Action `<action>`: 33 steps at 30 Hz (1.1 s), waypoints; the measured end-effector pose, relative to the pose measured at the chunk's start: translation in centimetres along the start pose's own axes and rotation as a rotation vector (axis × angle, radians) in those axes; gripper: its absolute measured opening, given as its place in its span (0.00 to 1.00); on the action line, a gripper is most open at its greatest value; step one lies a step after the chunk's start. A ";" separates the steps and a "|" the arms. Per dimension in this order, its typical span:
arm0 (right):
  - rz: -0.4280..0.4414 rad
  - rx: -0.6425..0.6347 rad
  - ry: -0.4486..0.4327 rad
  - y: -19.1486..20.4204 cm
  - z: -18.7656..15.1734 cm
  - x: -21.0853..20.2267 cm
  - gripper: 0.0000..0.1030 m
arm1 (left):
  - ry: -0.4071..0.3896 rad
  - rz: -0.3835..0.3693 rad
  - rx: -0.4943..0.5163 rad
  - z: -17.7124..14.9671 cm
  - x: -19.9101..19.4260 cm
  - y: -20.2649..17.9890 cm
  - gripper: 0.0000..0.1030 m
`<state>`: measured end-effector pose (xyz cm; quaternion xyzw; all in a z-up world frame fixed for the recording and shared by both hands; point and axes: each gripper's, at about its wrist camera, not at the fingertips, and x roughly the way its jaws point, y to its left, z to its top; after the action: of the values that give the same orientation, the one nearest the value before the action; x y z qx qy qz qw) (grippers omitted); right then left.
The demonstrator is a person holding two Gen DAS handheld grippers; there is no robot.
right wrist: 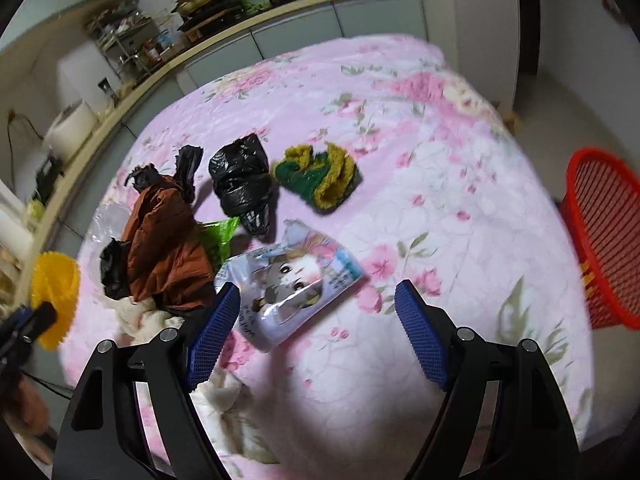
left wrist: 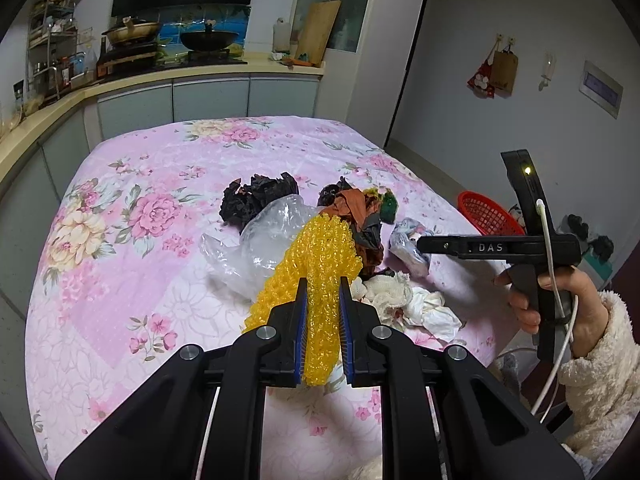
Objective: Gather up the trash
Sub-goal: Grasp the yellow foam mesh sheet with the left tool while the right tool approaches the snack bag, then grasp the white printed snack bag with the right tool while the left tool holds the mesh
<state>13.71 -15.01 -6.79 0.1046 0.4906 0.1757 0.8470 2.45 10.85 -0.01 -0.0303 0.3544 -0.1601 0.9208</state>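
Only the left wrist view shows the left gripper (left wrist: 323, 280) clenched on a yellow foam net sleeve (left wrist: 316, 264), raised above the pink floral tablecloth (left wrist: 132, 184); the right wrist view catches that sleeve (right wrist: 54, 288) only as a blur at its left edge. The right wrist view shows the right gripper (right wrist: 318, 300) with its blue pads spread wide and grasping nothing, poised over a printed cartoon plastic packet (right wrist: 296, 280) beside a brown wrapper (right wrist: 164, 248), a crumpled black bag (right wrist: 240, 180) and a green-and-yellow scouring pad (right wrist: 320, 176). From the left, the pile partly hides these. The red mesh basket (right wrist: 600, 240) stands off the table's right side, cut off in both views. White crumpled tissue (left wrist: 424, 308) is half hidden.
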 end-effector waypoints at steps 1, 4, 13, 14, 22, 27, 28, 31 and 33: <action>0.018 0.009 0.007 0.1 -0.1 0.1 0.75 | -0.001 0.001 -0.002 0.0 0.0 0.1 0.13; 0.051 -0.003 0.012 1.2 -0.4 0.3 0.76 | -0.004 0.000 -0.005 0.2 -0.1 0.1 0.13; 0.066 0.044 0.038 1.6 1.0 2.7 0.78 | -0.019 -0.001 -0.012 0.5 0.2 -0.3 0.13; 0.068 0.045 0.034 1.6 1.1 2.8 0.78 | -0.022 0.005 -0.015 0.6 0.3 -0.3 0.13; -0.006 -0.071 0.028 2.6 0.9 3.5 0.57 | -0.012 0.031 -0.016 0.3 1.2 -0.6 0.13; -0.018 -0.110 0.020 2.6 0.6 3.2 0.42 | -0.007 0.043 -0.010 0.3 1.6 -1.1 0.13; -0.016 -0.110 0.018 2.5 0.6 3.1 0.40 | -0.007 0.043 -0.010 0.3 1.6 -1.2 0.13; -0.013 -0.116 0.009 2.5 0.8 2.7 0.32 | -0.013 0.042 -0.009 0.5 1.6 -1.4 0.12; -0.009 -0.118 0.005 2.4 0.8 2.4 0.29 | -0.022 0.041 -0.009 0.8 1.5 -1.6 0.12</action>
<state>15.01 -11.84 -7.50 0.0520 0.4819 0.2008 0.8513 3.56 8.82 -0.07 -0.0288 0.3453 -0.1393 0.9276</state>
